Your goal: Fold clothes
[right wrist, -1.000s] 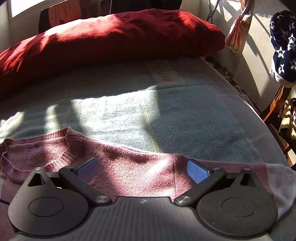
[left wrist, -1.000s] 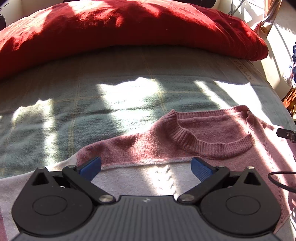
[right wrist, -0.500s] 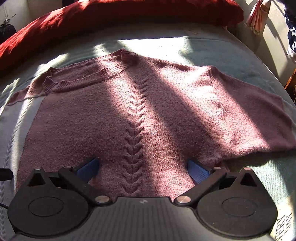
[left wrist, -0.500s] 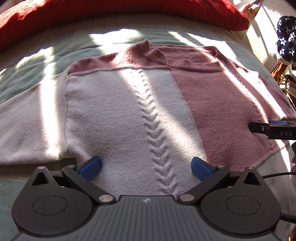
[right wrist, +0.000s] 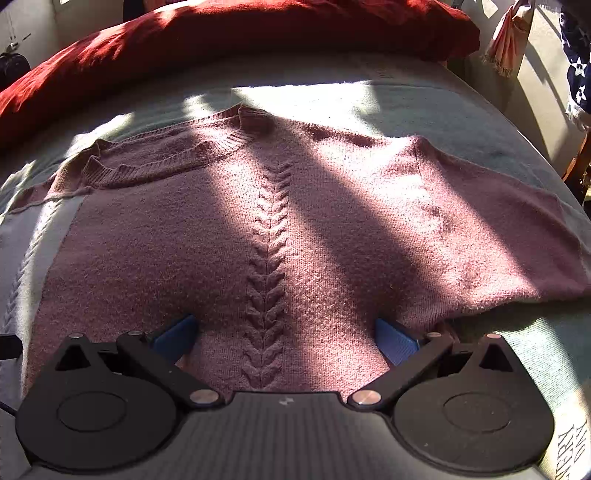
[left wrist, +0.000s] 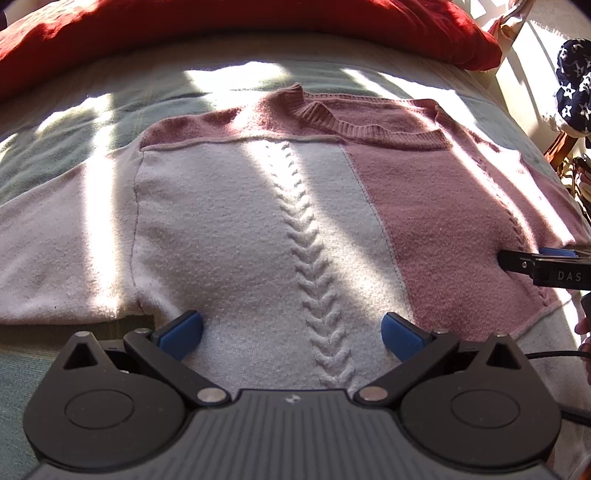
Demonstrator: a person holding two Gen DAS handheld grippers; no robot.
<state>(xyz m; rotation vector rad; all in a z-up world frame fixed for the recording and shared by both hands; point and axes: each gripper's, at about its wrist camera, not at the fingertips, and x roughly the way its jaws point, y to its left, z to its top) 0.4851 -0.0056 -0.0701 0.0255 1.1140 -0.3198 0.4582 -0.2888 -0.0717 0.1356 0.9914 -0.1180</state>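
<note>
1. Bed (left wrist: 92, 155) covered with a pale green blanket (right wrist: 424, 110), strong sun stripes and shadow bands across it.
2. Long red pillow (left wrist: 221, 26) lies along the far edge of the bed; also seen in the right wrist view (right wrist: 221, 40).
3. Far right, beside the bed: navy fabric with white stars (left wrist: 576, 85), a fringed striped cloth (right wrist: 508, 40) hanging, bit of wooden chair frame.
4. Sweater (left wrist: 258, 221) lies flat, front up, on the blanket, neckline toward the pillow. Left half white/cream, right half and yoke dusty pink, ribbed crew collar (left wrist: 369, 129), a cable braid running down each half.
5. White left sleeve spreads out to the left; pink right sleeve (right wrist: 517, 240) spreads out to the right, flat on the blanket.
6. Left hand-held gripper (left wrist: 291, 334) sits low at the hem of the white half, blue pads spread wide either side of the white cable braid, nothing between them.
7. Right hand-held gripper (right wrist: 284, 336) sits low at the hem of the pink half, fingers spread wide astride the pink cable braid (right wrist: 267, 277), holding nothing; right pad is near the armpit of the pink sleeve.
8. In the left wrist view the right hand-held gripper's black finger enters from the right edge over the pink fabric; contact can't be told.
9. Black cable (left wrist: 554, 355) trails at lower right of the left wrist view.
</note>
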